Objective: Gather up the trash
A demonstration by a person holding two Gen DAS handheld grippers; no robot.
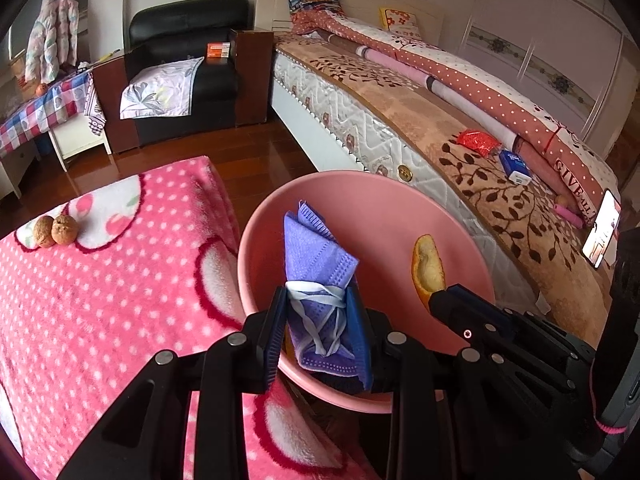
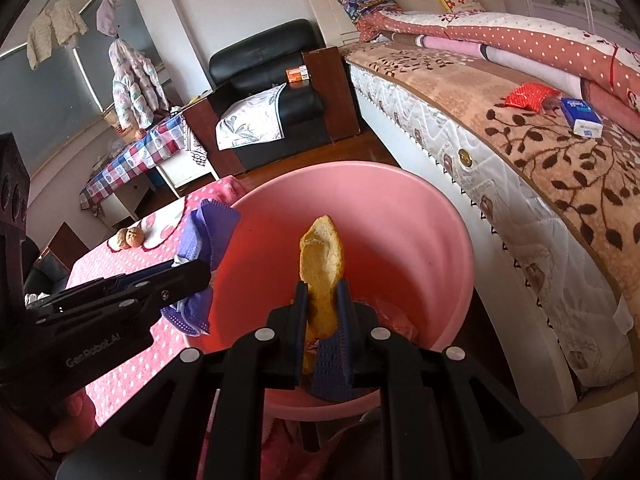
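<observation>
Purple face mask (image 1: 320,280): clamped in left gripper (image 1: 318,328), over pink bin (image 1: 372,196). Orange peel (image 2: 322,268): pinched in right gripper (image 2: 322,320), over same bin. Two walnuts (image 1: 55,231): on pink dotted blanket (image 1: 120,300) beside bin.

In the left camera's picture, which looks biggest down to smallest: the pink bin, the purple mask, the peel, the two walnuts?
1. Pink bin
2. Purple mask, though it is nearest the camera, which flatters it
3. Peel
4. Walnuts; the pair looks close to the peel, so that order is unsure.
</observation>
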